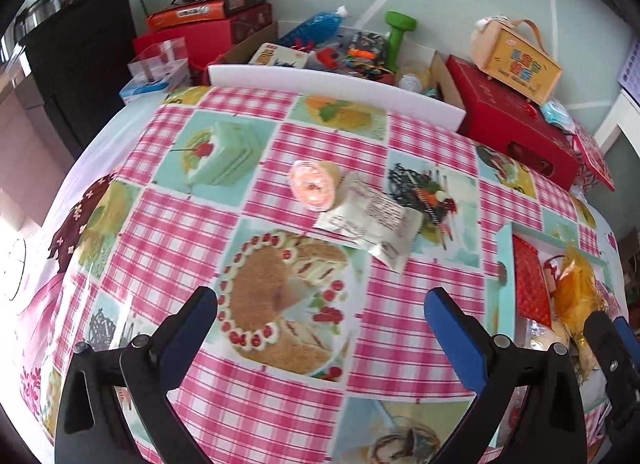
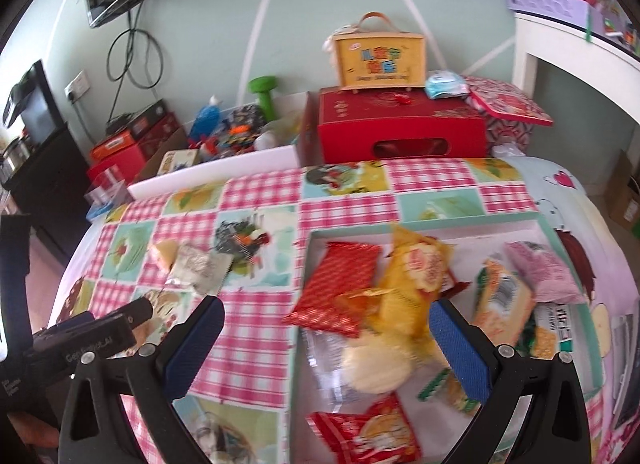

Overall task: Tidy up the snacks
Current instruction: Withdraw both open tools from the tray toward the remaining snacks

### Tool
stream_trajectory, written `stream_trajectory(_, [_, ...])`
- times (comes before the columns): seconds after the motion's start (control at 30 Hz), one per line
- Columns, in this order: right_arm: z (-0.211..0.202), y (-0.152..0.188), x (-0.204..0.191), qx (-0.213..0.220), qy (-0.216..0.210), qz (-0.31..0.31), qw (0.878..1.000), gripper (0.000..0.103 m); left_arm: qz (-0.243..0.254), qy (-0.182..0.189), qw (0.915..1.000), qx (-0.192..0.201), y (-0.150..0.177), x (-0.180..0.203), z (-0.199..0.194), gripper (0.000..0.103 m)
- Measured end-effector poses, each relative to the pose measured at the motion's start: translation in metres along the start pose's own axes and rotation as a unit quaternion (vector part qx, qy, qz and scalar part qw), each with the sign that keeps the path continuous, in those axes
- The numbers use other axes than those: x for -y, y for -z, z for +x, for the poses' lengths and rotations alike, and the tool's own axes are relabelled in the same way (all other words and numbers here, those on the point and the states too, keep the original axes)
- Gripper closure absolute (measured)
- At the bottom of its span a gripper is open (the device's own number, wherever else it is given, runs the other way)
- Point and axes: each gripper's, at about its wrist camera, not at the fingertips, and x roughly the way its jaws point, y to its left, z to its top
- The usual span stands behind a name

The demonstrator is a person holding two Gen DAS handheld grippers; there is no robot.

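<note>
- The left tongs [image 1: 320, 328] hang wide apart over the worktop [image 1: 248, 404], with nothing between the blue pads [image 1: 190, 328].
- Under them lies the checked cloth [image 1: 168, 232] with its cake pictures.
- Ahead of the left tongs, near the middle of the cloth, a pink roll snack [image 1: 314, 185] lies just beside a white packet [image 1: 374, 221]; the two seem to touch at one edge.
- The right tongs [image 2: 326, 340] are also spread apart and empty, poised above the near-left part of the tray [image 2: 304, 240].
- The tray, pale green at the rim and white inside, sits on the right side of the worktop and holds a loose heap of snacks.
- In it a red packet [image 2: 340, 288] lies at the left, with a yellow bag [image 2: 416, 276] partly over its right edge.
- A round pale cracker [image 2: 376, 368] in clear wrap lies directly between the right tongs' pads.
- A red-orange packet [image 2: 368, 432] lies at the tray's near edge, and a pink bag [image 2: 540, 272] sits at the far right.
- The right wrist view catches the roll and white packet outside the tray, to its left.
- A red box [image 2: 400, 127] stands behind the worktop against the wall, with a yellow case [image 2: 378, 59] on top.
</note>
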Motion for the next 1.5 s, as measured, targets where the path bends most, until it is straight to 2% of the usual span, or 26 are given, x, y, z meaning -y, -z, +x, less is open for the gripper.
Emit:
stream_trajectory(0.53, [0.024,0.016,-0.052,-0.016,-0.003,-0.058,0.998,0.000,-0.065,-0.019,0.9977,-0.007,-0.010,-0.071,0.014,0.000])
stream_trajectory(0.83, [0.033,0.012,-0.086,-0.010,-0.034,-0.074,0.997,0.000,-0.064,-0.019,0.9977,-0.013,-0.019,-0.077,0.027,0.000])
stream_trajectory(1.07, [0.052,0.007,-0.109,-0.020,-0.039,-0.090,0.995,0.000,-0.056,-0.017,0.9982,-0.009,-0.034,-0.074,0.039,0.000])
stream_trajectory(1.2, [0.067,0.004,-0.114,-0.026,-0.042,-0.088,0.995,0.000,-0.052,-0.013,0.9985,0.000,-0.041,-0.074,0.042,0.000])
stream_trajectory(1.5, [0.100,-0.005,-0.118,-0.056,-0.054,-0.088,0.993,0.000,-0.063,-0.021,0.9978,-0.007,-0.044,-0.083,0.058,0.000])
